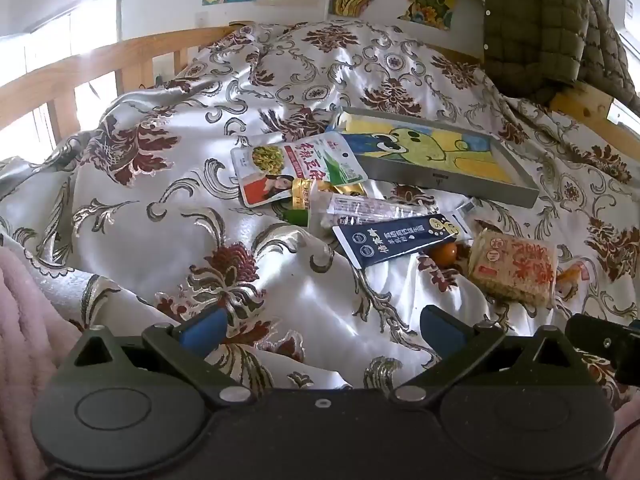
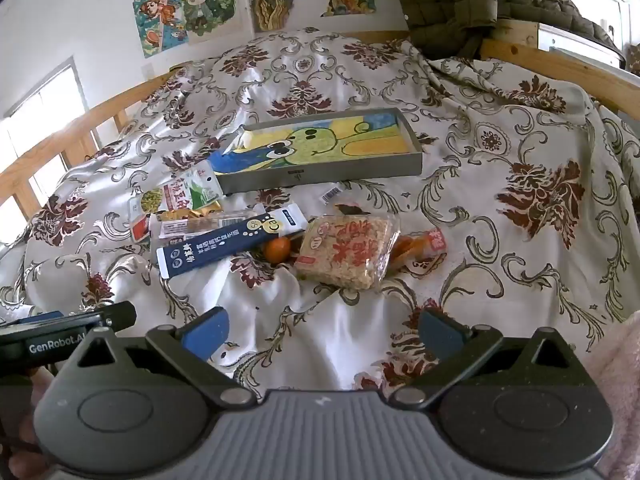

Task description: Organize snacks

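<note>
Snacks lie in a loose pile on a flowered bedspread (image 1: 160, 208). There is a white and green bean pouch (image 1: 296, 164) (image 2: 176, 200), a clear wrapped bar (image 1: 368, 208), a dark blue stick pack (image 1: 396, 240) (image 2: 228, 244), a small orange fruit (image 1: 444, 254) (image 2: 277, 249), a rice cracker block (image 1: 514, 266) (image 2: 348, 254) and an orange packet (image 2: 420, 246). A grey tray (image 1: 452, 182) (image 2: 320, 178) with a green cartoon picture lies behind them. My left gripper (image 1: 324, 322) and right gripper (image 2: 324, 322) are open and empty, short of the pile.
A wooden bed rail (image 1: 80, 68) runs along the left and back. An olive quilted jacket (image 1: 540, 28) hangs at the back right. Posters (image 2: 192, 4) are on the wall. A pink blanket (image 1: 28, 340) lies near my left gripper.
</note>
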### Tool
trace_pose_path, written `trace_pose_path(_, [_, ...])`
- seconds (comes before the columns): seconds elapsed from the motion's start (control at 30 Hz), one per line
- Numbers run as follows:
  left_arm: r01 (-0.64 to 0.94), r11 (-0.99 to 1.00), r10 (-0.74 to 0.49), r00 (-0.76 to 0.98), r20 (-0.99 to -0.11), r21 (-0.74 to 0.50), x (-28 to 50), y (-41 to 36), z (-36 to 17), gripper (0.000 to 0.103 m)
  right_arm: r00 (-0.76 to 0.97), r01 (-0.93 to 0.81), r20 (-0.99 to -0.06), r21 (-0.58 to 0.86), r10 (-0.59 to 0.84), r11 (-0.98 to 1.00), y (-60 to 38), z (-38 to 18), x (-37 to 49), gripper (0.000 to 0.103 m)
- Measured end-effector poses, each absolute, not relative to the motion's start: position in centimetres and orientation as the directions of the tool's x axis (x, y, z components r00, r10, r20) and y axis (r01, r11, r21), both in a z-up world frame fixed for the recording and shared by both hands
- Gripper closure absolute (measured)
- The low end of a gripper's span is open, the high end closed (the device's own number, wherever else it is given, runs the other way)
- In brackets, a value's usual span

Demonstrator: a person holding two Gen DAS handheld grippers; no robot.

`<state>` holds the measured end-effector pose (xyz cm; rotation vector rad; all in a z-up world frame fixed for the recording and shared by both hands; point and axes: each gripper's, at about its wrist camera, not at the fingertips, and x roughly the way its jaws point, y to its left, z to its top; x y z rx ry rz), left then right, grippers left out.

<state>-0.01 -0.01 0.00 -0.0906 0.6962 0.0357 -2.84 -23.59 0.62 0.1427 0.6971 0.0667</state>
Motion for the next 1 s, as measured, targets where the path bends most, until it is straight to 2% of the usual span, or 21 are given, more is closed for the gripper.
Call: trace_pose_path(1.0, [-0.066,0.994,-0.005,0.756,-0.654,-0.084,0.32,-0.02,-0.33,0.001,0.761,-0.013,-0.639,0.158,0.112,0.987,-23.53,0.49,-2.72,0.000])
